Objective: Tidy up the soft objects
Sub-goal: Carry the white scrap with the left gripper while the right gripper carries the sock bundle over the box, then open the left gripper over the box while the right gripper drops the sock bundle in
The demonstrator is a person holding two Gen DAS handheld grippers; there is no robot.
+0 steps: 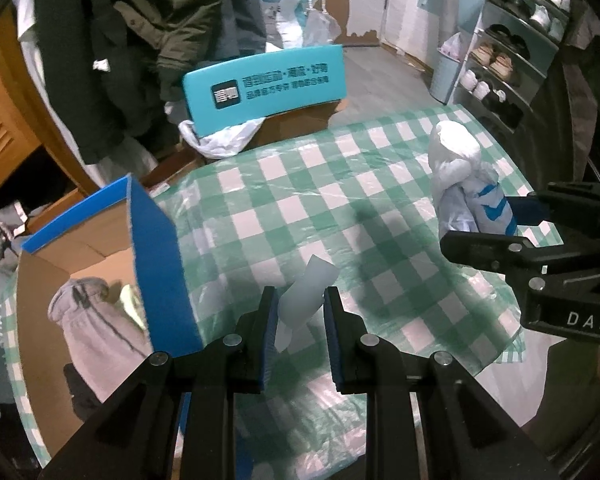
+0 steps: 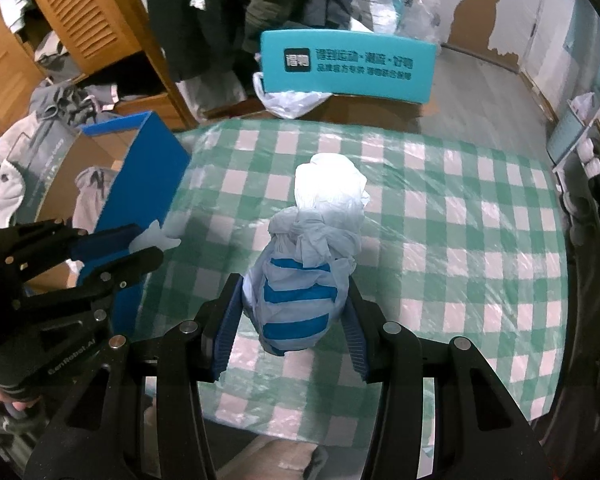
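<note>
My left gripper [image 1: 300, 312] is shut on a small pale white soft piece [image 1: 306, 296] and holds it above the green-checked tablecloth [image 1: 284, 184], just right of the blue cardboard box [image 1: 160, 264]. It also shows in the right wrist view [image 2: 140, 246]. My right gripper [image 2: 296, 312] is shut on a white bundle with blue stripes [image 2: 300, 300], knotted at its middle, with its far end on the cloth. The bundle also shows in the left wrist view [image 1: 460, 176], held by the right gripper [image 1: 500, 220]. Inside the box lies a grey soft garment [image 1: 92, 320].
A teal chair back [image 1: 264, 80] with a white plastic bag [image 1: 220, 136] stands behind the table. Dark coats [image 1: 140, 40] hang at the back left. A shoe rack [image 1: 508, 52] stands at the right. Clothes are piled by a wooden cabinet [image 2: 80, 20].
</note>
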